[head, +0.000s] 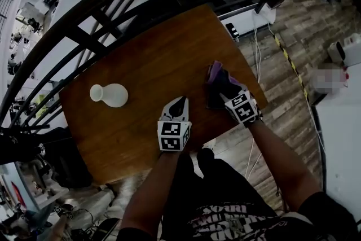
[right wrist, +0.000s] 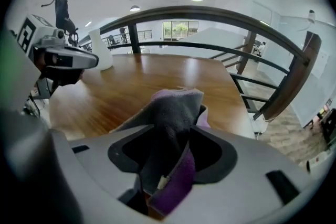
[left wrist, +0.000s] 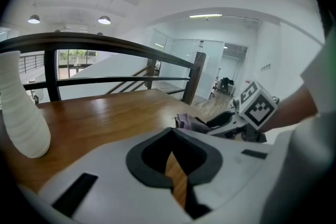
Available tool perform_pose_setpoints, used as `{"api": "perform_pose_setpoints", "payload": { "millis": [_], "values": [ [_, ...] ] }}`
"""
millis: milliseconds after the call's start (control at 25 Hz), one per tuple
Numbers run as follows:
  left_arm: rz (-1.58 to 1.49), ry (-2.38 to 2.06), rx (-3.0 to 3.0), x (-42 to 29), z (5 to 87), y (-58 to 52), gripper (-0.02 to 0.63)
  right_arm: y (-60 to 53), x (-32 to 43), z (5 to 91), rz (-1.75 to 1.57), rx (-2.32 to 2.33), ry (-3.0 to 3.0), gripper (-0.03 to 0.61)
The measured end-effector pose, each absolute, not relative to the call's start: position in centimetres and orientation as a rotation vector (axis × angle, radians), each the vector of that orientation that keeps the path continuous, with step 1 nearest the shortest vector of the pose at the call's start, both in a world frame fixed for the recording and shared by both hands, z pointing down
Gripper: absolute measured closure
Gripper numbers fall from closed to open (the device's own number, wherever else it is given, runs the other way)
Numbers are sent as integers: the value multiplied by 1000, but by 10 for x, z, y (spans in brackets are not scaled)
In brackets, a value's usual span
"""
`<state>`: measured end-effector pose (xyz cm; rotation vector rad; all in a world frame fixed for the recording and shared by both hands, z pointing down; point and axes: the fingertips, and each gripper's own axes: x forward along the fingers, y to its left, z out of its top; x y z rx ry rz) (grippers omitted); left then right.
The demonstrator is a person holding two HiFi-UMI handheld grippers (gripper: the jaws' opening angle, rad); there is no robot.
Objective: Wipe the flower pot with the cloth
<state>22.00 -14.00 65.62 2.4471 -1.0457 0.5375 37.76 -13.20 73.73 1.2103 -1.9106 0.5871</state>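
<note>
Though the head view hides it, right claw (right wrist: 172, 126) gaping around cloth (right wrist: 176, 102), left claw (left wrist: 171, 136) closed, empty.

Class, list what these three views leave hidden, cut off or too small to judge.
- Left gripper view: the flower pot is cut off by the left edge.
- Right gripper view: the lower end of the cloth is hidden behind the body of the right tool.
- Head view: the flower pot is too small to show dirt, and the right tool covers most of the cloth.
</note>
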Motion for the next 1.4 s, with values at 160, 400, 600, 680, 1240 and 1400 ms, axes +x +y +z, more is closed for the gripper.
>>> {"api": "perform_pose_setpoints", "payload": {
  "millis": [160,400,600,680,1240,1400],
  "values": [
    [553,-1057,2427,213,664,-138,615,-140,384,752,481,1156,-1822,388],
    [567,-1115,2396,190,658,-141,615,-147,393,751,466,1159,-1792,449],
    [563,-1192,2385,162,636,-144,615,-150,397,743,458,1148,-1787,497],
    [553,-1229,2378,151,626,-146,615,-153,398,730,466,1189,-1804,506],
    [484,-1479,2339,82,556,-134,615,-177,350,619,411,1290,-2056,513],
    [450,-1562,2285,56,547,-125,615,-187,324,596,380,1246,-2123,513]
  ]
}}
